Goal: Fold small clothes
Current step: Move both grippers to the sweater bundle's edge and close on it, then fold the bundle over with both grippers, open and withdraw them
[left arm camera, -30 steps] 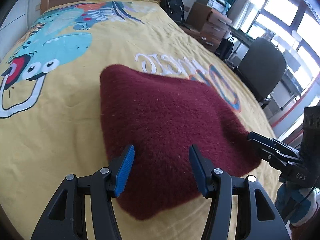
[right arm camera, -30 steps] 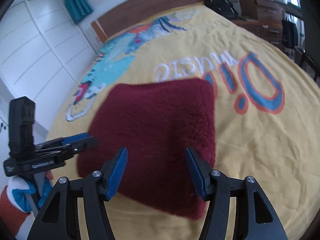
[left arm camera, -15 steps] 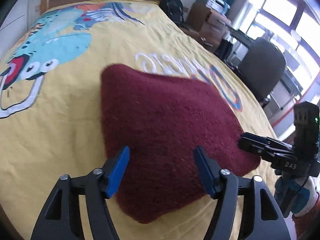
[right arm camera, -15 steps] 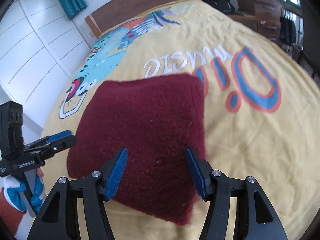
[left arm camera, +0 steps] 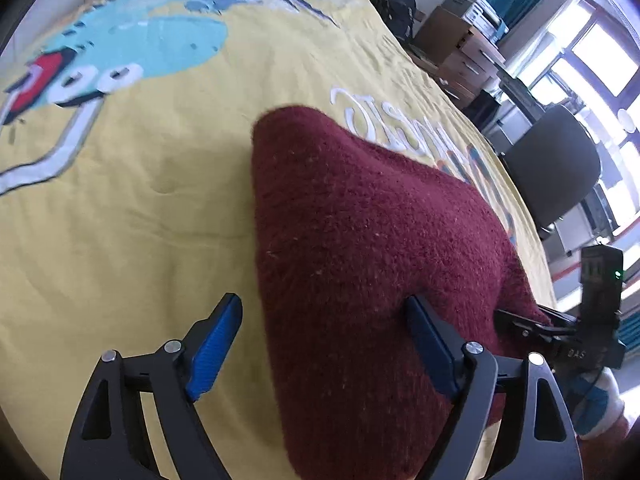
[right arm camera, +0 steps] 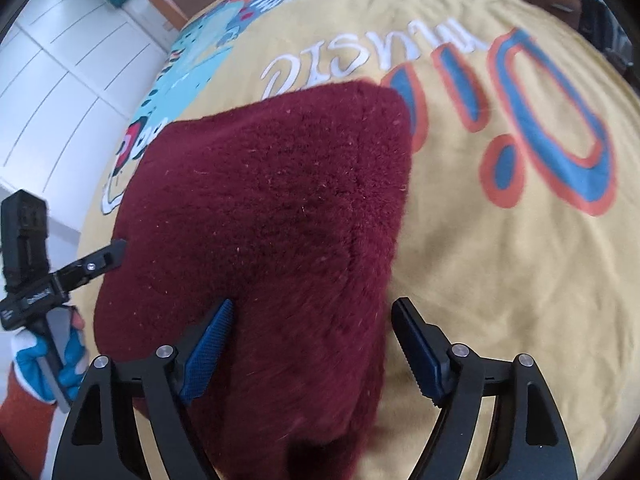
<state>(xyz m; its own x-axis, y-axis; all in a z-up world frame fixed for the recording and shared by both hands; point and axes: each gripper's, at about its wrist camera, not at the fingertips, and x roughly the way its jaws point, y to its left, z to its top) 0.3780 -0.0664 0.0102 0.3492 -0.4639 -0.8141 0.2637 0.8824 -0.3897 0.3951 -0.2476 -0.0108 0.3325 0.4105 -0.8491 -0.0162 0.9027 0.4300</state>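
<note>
A fuzzy maroon garment (left arm camera: 360, 240) lies folded flat on the yellow bedspread (left arm camera: 140, 200); it also shows in the right wrist view (right arm camera: 272, 208). My left gripper (left arm camera: 324, 320) is open, its jaws straddling the garment's near left corner just above it. My right gripper (right arm camera: 312, 320) is open, its jaws straddling the near right corner. Each gripper shows in the other's view, the right one (left arm camera: 520, 320) at the garment's far edge and the left one (right arm camera: 104, 258) at its left edge.
The bedspread (right arm camera: 520, 240) carries a cartoon print and large letters. A wooden headboard, black backpack (left arm camera: 394, 4), drawers (left arm camera: 468, 56) and an office chair (left arm camera: 556, 172) stand beyond the bed's right side. White wardrobe doors (right arm camera: 52, 60) stand on the left.
Both grippers have moved forward and down toward the garment's near corners, which now lie between the open jaws. The garment has not visibly shifted.
</note>
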